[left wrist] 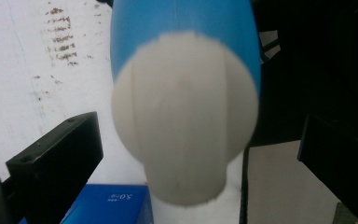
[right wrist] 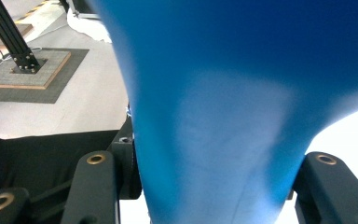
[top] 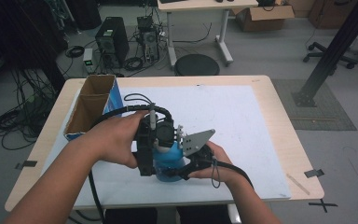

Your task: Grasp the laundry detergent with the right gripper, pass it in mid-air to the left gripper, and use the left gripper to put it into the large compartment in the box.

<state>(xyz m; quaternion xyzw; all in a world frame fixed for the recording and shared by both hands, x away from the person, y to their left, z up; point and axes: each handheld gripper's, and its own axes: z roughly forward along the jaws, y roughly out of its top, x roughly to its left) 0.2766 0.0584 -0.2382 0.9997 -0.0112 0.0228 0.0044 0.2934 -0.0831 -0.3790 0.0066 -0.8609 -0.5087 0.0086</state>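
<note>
Blue bottle (top: 169, 158) clamped at narrow waist between right gripper (top: 186, 170) jaws, white cap (left wrist: 184, 135) sitting between spread left gripper (top: 145, 154) jaws without contact, so bottle secured, cap untouched, uncapping apparently left, above white worktop (top: 242, 126).

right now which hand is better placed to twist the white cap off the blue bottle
Left. The left claw stands open with the white cap right between its jaws, apart from both. The right claw is shut on the blue bottle, so it should probably steady it.
</note>
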